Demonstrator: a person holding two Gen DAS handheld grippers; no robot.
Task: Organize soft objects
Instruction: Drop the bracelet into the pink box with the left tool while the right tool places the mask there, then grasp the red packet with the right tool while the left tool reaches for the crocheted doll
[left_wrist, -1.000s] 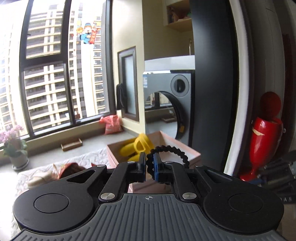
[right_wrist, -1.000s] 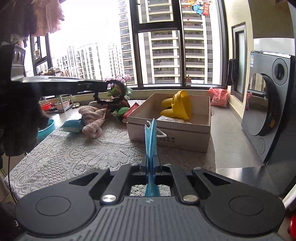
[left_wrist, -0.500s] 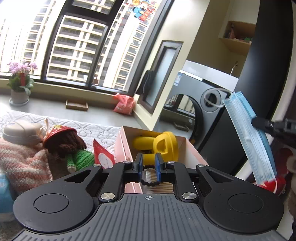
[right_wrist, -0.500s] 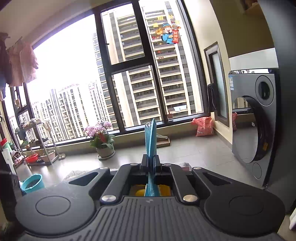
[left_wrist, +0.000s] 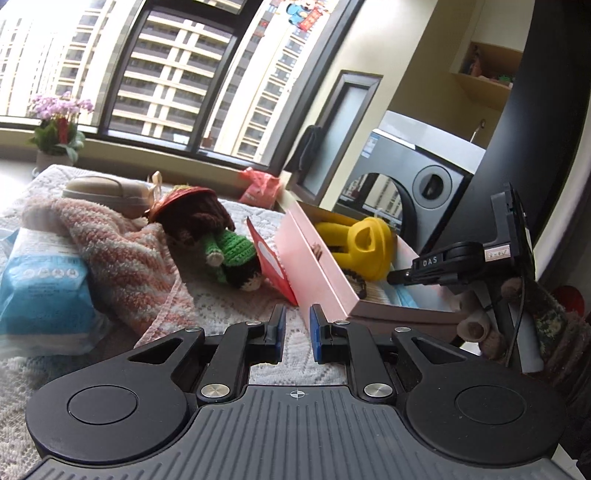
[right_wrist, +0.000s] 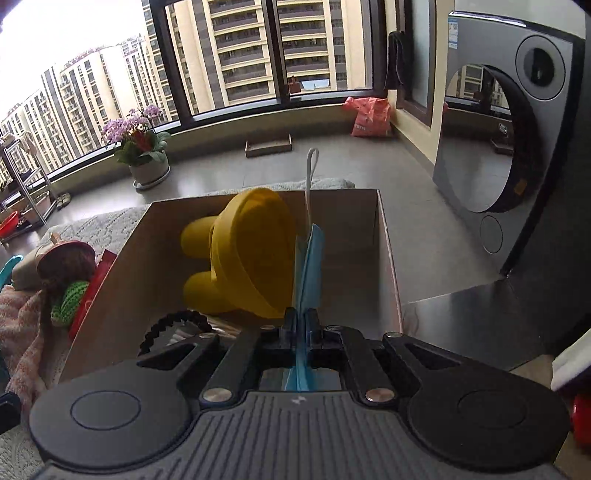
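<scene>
My right gripper (right_wrist: 301, 321) is shut on a blue face mask (right_wrist: 310, 266) that stands on edge over the open cardboard box (right_wrist: 388, 240). Inside the box lie a yellow soft toy (right_wrist: 251, 258) and a black bead bracelet (right_wrist: 173, 321). In the left wrist view the right gripper (left_wrist: 397, 276) reaches into the box (left_wrist: 317, 269) from the right, beside the yellow toy (left_wrist: 365, 247). My left gripper (left_wrist: 297, 325) hovers low over the lace cloth just in front of the box, jaws drawn in to a narrow gap with nothing between them.
Left of the box lie a crochet doll (left_wrist: 207, 229), a red envelope (left_wrist: 269, 262), a pink knitted towel (left_wrist: 122, 258), a blue wipes pack (left_wrist: 40, 284) and a beige case (left_wrist: 99, 190). A washing machine (right_wrist: 517, 129) stands to the right, a flower pot (right_wrist: 144, 162) by the window.
The left gripper held the black bead bracelet a second ago; it is now empty, has rolled and sunk toward the table. The right gripper swung the mask over the box.
</scene>
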